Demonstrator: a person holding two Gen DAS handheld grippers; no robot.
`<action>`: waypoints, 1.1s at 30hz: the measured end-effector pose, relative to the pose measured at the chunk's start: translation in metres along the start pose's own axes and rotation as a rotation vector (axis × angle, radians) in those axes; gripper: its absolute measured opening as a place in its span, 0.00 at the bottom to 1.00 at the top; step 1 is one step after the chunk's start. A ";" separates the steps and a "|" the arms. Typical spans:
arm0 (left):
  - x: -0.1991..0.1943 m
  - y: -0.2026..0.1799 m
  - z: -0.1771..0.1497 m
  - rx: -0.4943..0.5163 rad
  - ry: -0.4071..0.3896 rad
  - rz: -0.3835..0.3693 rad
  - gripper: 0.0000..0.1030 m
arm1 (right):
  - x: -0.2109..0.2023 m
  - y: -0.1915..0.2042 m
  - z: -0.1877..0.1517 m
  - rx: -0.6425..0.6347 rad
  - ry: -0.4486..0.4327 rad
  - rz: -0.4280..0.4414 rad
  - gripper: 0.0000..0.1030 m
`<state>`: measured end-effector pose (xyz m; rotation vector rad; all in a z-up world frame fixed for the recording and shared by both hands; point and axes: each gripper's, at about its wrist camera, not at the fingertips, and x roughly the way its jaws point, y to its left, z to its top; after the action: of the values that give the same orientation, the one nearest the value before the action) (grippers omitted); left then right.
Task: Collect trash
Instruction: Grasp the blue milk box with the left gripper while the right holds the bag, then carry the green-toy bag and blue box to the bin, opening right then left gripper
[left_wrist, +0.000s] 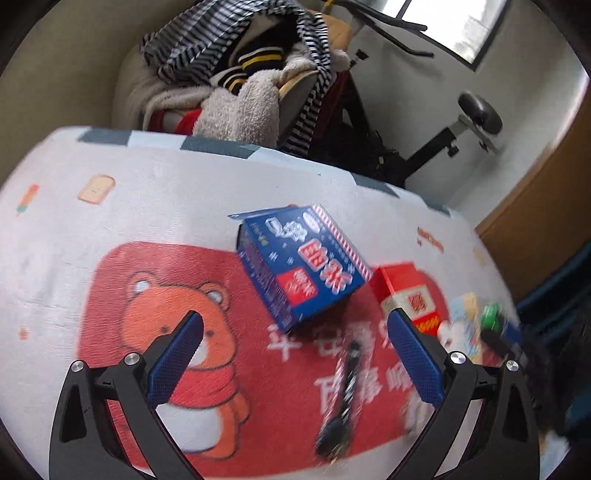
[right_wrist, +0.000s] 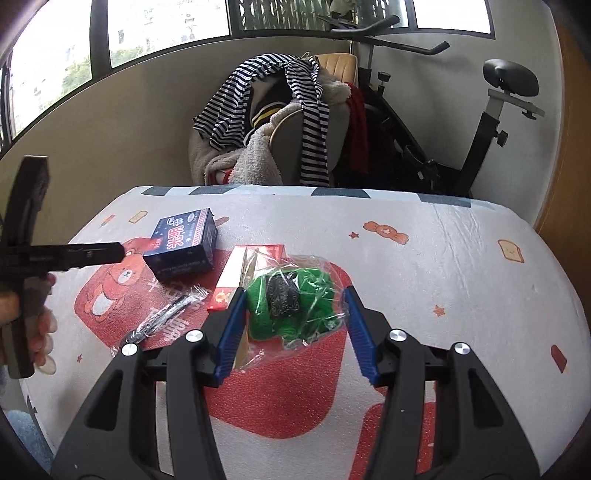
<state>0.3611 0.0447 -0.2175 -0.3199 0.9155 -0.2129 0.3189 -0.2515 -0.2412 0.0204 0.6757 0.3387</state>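
- The right wrist view shows the right tool (right_wrist: 293, 295) closed on a crumpled green wrapper in clear plastic (right_wrist: 295, 301), with both blue pads pressing the plastic's edges just above the counter (right_wrist: 424, 258).
- That same view alone shows the left tool (right_wrist: 92, 254) from the side, with a hand (right_wrist: 38, 325) on its handle; from there I cannot tell how its jaws stand.
- The left wrist view settles this: the left tool (left_wrist: 295, 328) stands open and empty, hovering over the bear print.
- In the left wrist view the green wrapper (left_wrist: 493, 317) is only a blur at the right edge.
- Counted across both views: one blue box (left_wrist: 306, 266), one red box (left_wrist: 410, 295) just beside it, one long black-and-clear sachet (left_wrist: 345, 387), one green wrapper.
- Only the right wrist view shows the whole exercise bike (right_wrist: 443, 122) and one chair heaped with clothes (right_wrist: 273, 122).
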 end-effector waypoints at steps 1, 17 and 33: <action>0.005 -0.001 0.006 -0.026 0.001 -0.017 0.94 | 0.000 0.003 -0.001 0.001 -0.003 -0.002 0.52; 0.088 -0.020 0.049 -0.065 0.107 0.287 0.95 | 0.005 0.000 -0.007 0.030 -0.023 0.022 0.52; -0.019 -0.017 0.011 0.066 0.041 0.072 0.77 | -0.012 0.019 -0.013 -0.040 -0.044 -0.014 0.52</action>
<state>0.3579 0.0366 -0.1911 -0.2217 0.9571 -0.1840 0.2966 -0.2382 -0.2418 -0.0151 0.6251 0.3374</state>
